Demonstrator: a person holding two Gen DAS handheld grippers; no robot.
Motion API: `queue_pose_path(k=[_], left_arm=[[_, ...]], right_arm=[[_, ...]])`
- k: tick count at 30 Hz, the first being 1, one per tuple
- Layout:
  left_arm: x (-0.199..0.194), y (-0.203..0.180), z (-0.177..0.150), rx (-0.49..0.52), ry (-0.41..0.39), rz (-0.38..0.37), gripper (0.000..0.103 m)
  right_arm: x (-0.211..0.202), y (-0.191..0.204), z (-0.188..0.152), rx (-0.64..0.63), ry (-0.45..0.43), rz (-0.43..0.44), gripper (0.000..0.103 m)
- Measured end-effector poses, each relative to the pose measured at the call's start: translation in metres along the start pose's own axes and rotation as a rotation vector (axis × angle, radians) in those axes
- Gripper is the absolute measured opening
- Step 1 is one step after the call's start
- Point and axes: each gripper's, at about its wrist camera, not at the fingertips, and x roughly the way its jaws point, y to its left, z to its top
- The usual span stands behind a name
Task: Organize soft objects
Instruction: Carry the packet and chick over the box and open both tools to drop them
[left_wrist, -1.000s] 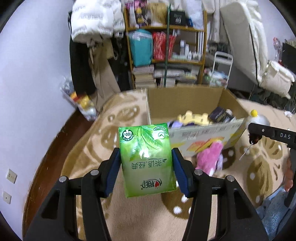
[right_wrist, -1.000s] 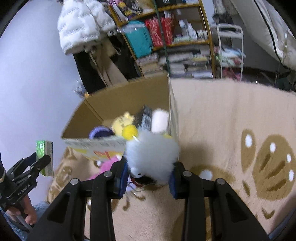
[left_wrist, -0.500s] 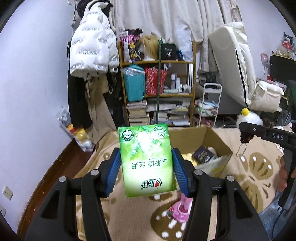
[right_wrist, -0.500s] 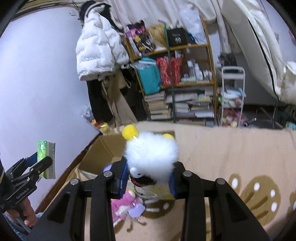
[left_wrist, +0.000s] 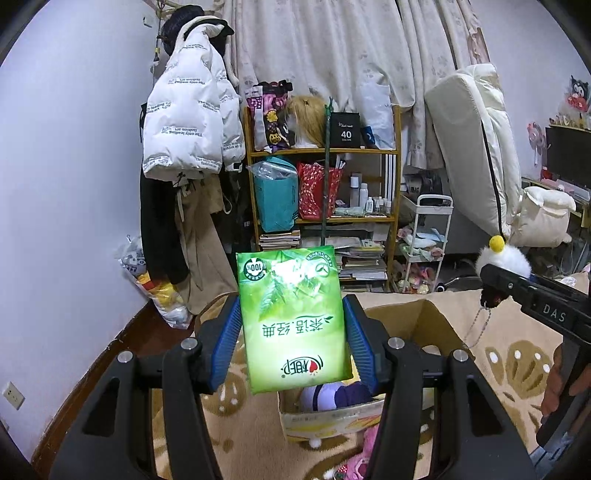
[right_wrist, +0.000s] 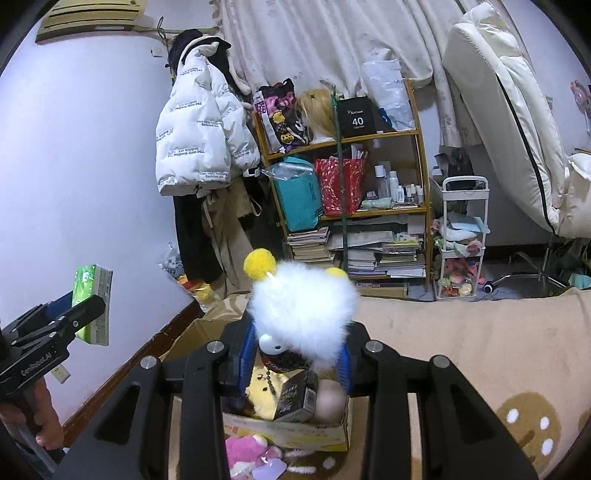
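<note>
My left gripper (left_wrist: 293, 345) is shut on a green tissue pack (left_wrist: 291, 317) and holds it high over the rug; the pack also shows in the right wrist view (right_wrist: 92, 302). My right gripper (right_wrist: 297, 350) is shut on a white fluffy plush toy (right_wrist: 306, 306) with yellow pom-poms, above the open cardboard box (right_wrist: 288, 432). The plush also shows in the left wrist view (left_wrist: 502, 258). The box (left_wrist: 421, 321) holds several soft toys and a dark packet. A pink plush (right_wrist: 243, 450) lies on the rug in front of the box.
A beige patterned rug (right_wrist: 480, 362) covers the floor. A wooden shelf (left_wrist: 325, 192) with books and bags stands at the back, beside hanging jackets (left_wrist: 192, 125). A white cart (right_wrist: 461, 236) and a leaning white mattress (right_wrist: 509, 110) are at the right.
Both grippers have risen and tilted up with their loads; the box has dropped lower in both views and more of the room's back wall shows.
</note>
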Motion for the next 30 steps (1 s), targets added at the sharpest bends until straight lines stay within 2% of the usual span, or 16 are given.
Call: queue_pose_path(k=[4,11,16,19,30], left_arm=[[0.009,-0.007,0.001,0.036,0.003,0.008,0.054],[0.023,-0.012,-0.004,0.04,0.022,-0.006,0.054],[0.036,-0.011,-0.013,0.028,0.062,-0.015,0.054],[0.041,-0.011,-0.019,0.025,0.077,-0.024,0.054],[0.063,-0.018,-0.04,0.038,0.165,-0.045,0.055]], right_arm=[[0.011,-0.001,-0.001,-0.001,0.016,0.0,0.038],[0.024,0.003,0.0,-0.015,0.032,0.013,0.038],[0.034,0.006,-0.004,-0.025,0.059,0.018,0.038],[0.041,0.008,-0.009,-0.041,0.096,-0.01,0.039],[0.059,-0.004,-0.027,0.002,0.184,0.011,0.04]])
